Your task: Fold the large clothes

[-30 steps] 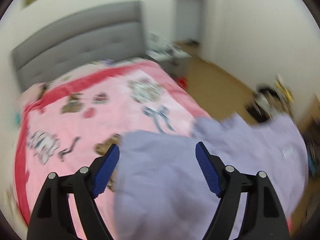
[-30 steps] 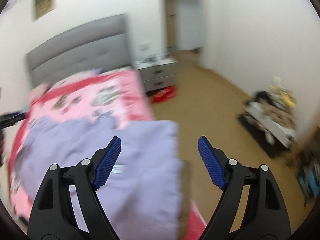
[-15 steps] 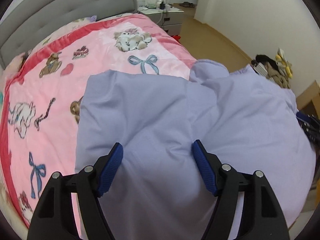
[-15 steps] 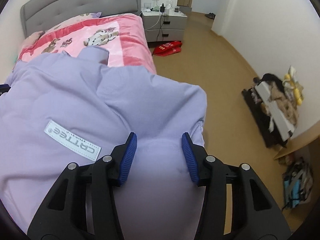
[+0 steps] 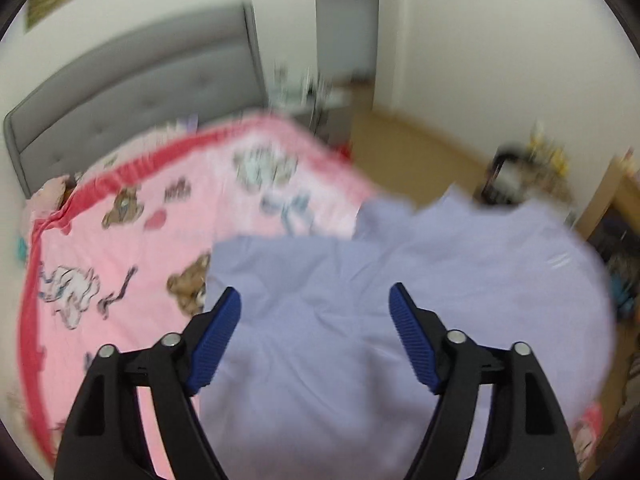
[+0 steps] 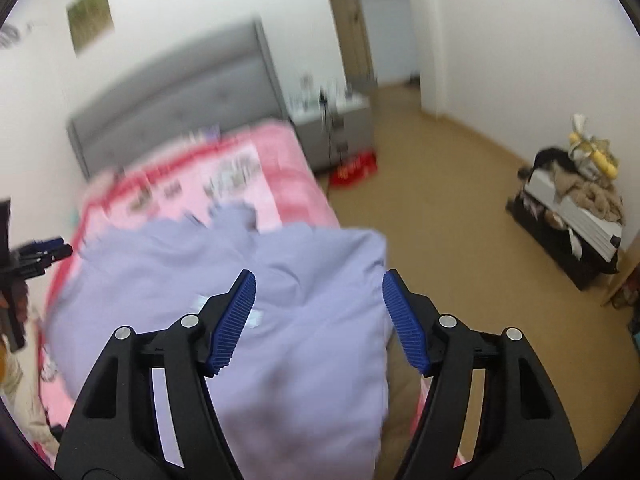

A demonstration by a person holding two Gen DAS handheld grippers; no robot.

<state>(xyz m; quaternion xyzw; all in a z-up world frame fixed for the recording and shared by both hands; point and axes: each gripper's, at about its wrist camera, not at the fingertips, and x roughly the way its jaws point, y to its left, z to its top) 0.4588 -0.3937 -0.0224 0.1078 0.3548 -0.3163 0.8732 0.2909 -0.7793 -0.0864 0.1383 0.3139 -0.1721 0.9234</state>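
- Left gripper: jaws spread wide, gripping nothing — it hangs above the lavender garment, likely lining up on an edge.
- Right gripper: also agape and empty, over the garment's floor-side edge.
- The garment lies across the pink bedspread, 1 side overhanging — the bed serves as folding surface.

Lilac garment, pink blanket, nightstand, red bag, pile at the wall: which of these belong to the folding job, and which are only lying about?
Belongs to the job:
- lilac garment
- left gripper, open
- right gripper, open
- pink blanket, the surface under the garment

Only lying about:
- nightstand
- red bag
- pile of things by the wall
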